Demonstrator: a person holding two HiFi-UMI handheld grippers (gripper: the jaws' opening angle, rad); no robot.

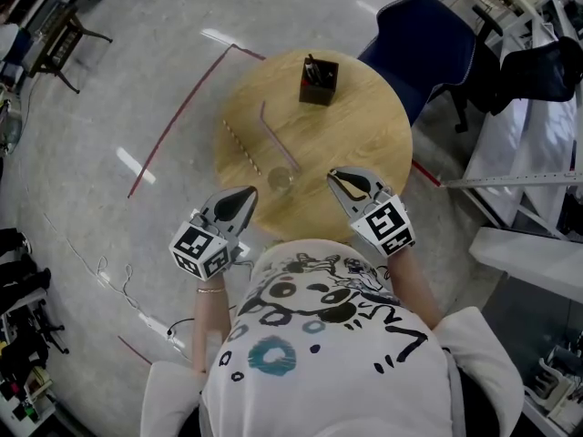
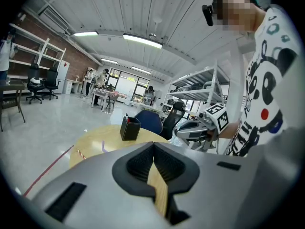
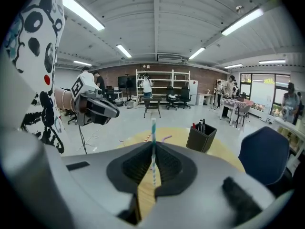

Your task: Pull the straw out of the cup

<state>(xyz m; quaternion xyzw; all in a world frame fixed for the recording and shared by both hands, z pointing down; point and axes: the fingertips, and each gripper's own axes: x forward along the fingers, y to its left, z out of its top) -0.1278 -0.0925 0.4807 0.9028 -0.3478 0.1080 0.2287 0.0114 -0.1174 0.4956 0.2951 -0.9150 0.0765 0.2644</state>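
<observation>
Right gripper: jaws shut on the teal-and-white striped straw. The straw stands upright, pinched near the jaw tips. Its top sticks up above them and its lower end hangs free in the gap behind, over bare table wood. Head view is too small to make the straw out at that gripper.

Left gripper: jaws together at the tips, nothing between them, only a wedge of tabletop showing through the gap lower down.

Head view: both grippers sit over the near edge of the round wooden table. The clear glass cup stands on it between them, closer to the left gripper's tips and apart from both.

Other items on the table:
- black pen holder with pens, at the far side
- purple straw lying flat, near end just beside the cup
- red-and-white striped straw lying flat to its left, apart from the cup

Nothing sits between either gripper and the cup.

A blue chair is tucked behind the table. The floor is polished grey with a red tape line. The room is a workshop with shelving, desks, office chairs and people standing far back.
</observation>
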